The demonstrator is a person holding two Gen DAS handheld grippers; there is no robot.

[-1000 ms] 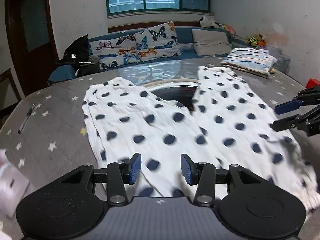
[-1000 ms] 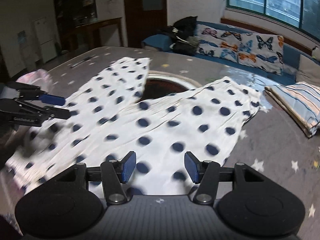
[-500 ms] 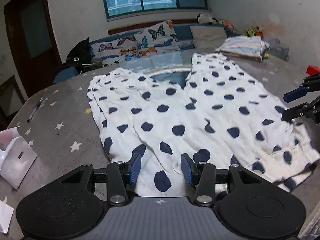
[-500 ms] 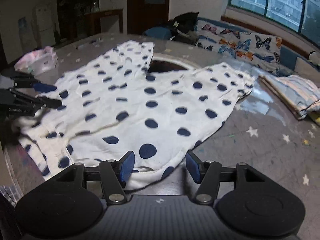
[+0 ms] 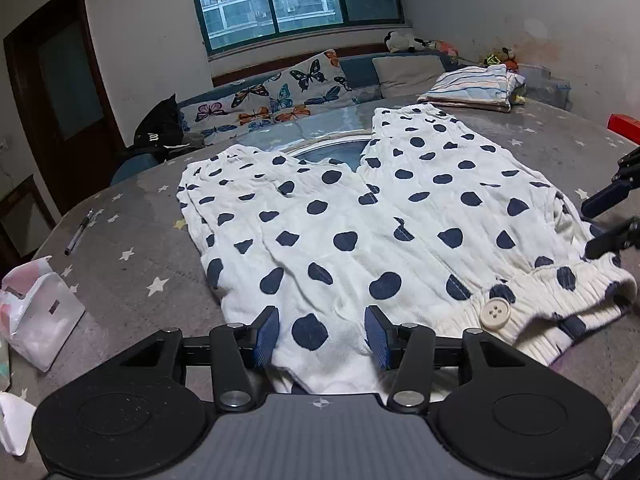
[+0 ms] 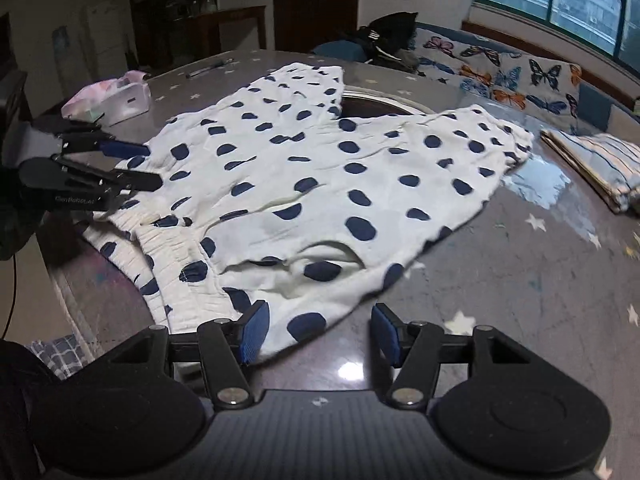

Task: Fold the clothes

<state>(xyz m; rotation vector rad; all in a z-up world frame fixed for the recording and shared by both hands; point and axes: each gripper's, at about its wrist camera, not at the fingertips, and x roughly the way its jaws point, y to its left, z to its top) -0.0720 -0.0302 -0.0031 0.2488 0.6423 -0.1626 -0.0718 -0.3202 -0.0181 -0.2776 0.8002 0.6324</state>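
On counter (image 5: 132, 236), polka-dot trousers (image 5: 360, 216) now settled flat, blur gone; my left hand-held gripper (image 5: 322, 336) and right hand-held gripper (image 6: 318, 334) both spread, holding nothing; fold pending.

Left gripper (image 5: 322, 338): black linkage arms w/ silver screws, blue ribbed pads, grey ribbed housing, 2 round black discs. Right gripper (image 6: 318, 334): same build. White lettering on left gripper's side, illegible.

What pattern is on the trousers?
White with dark blue polka dots, clearest in the left wrist view.
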